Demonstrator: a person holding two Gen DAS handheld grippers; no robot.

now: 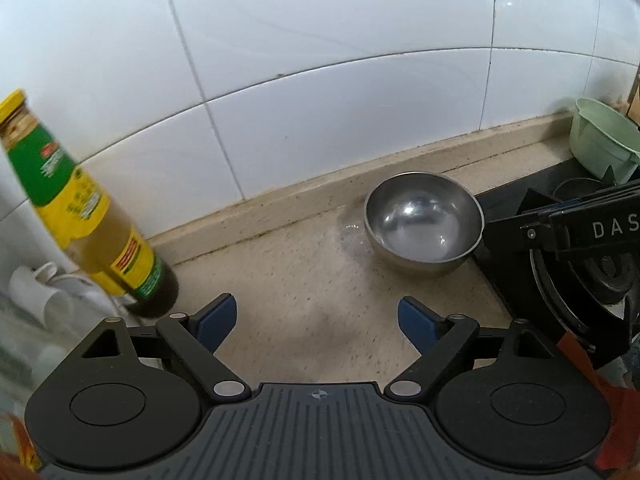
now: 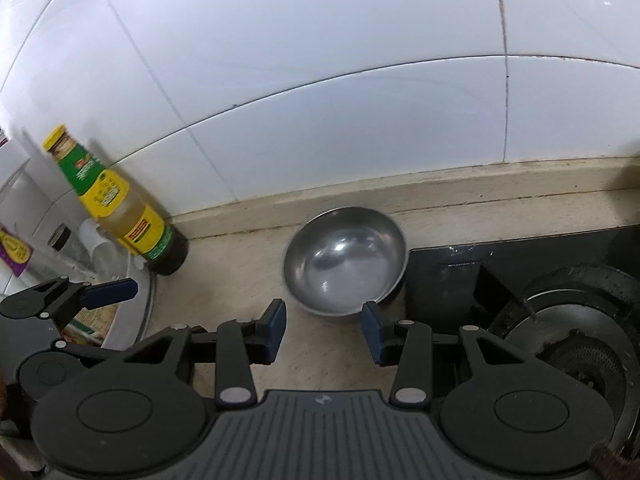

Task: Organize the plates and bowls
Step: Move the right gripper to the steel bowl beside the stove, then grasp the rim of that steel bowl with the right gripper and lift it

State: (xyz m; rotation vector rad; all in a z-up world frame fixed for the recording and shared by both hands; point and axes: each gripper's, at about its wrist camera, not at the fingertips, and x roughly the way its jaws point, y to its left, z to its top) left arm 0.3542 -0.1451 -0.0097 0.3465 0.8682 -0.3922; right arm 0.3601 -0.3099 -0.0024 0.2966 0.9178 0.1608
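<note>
An empty stainless steel bowl (image 1: 424, 224) stands upright on the beige counter, against the low ledge under the tiled wall and right beside the stove's edge. My left gripper (image 1: 316, 320) is open, well short of the bowl, with nothing between its blue pads. In the right wrist view the same bowl (image 2: 346, 260) lies just ahead of my right gripper (image 2: 324, 320), which is open too; its right pad (image 2: 374, 328) sits close to the bowl's near rim. No plate is visible.
A yellow-and-green sauce bottle (image 1: 80, 208) stands at the left near the wall. The black gas stove (image 2: 580, 344) takes up the right side. A pale green container (image 1: 600, 140) sits behind the stove. White cups and jars (image 2: 80, 244) crowd the far left.
</note>
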